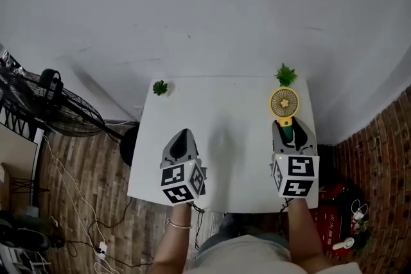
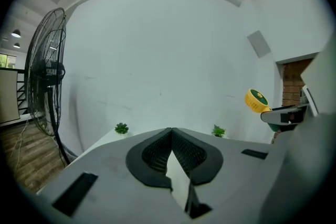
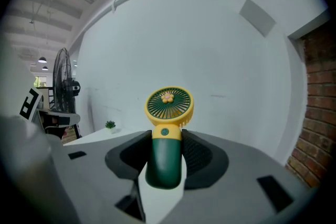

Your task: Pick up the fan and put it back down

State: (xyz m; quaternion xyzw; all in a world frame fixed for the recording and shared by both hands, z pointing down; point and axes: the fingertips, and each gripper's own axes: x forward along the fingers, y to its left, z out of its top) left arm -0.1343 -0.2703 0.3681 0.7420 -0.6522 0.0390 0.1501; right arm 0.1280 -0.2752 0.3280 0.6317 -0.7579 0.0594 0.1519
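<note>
A small hand fan (image 1: 284,106) with a yellow round head and a dark green handle (image 3: 165,161) is held at the right side of the white table (image 1: 225,138). My right gripper (image 1: 288,129) is shut on the fan's handle, and the yellow head (image 3: 169,104) stands up beyond the jaws. The fan (image 2: 256,100) also shows at the right edge of the left gripper view, lifted above the table. My left gripper (image 1: 183,139) hovers over the table's left half, its jaws closed together with nothing between them (image 2: 171,140).
Two small green plants stand at the table's far corners, one left (image 1: 160,87) and one right (image 1: 286,76). A large black floor fan (image 1: 51,102) stands on the wooden floor to the left. A brick wall (image 1: 385,157) runs along the right.
</note>
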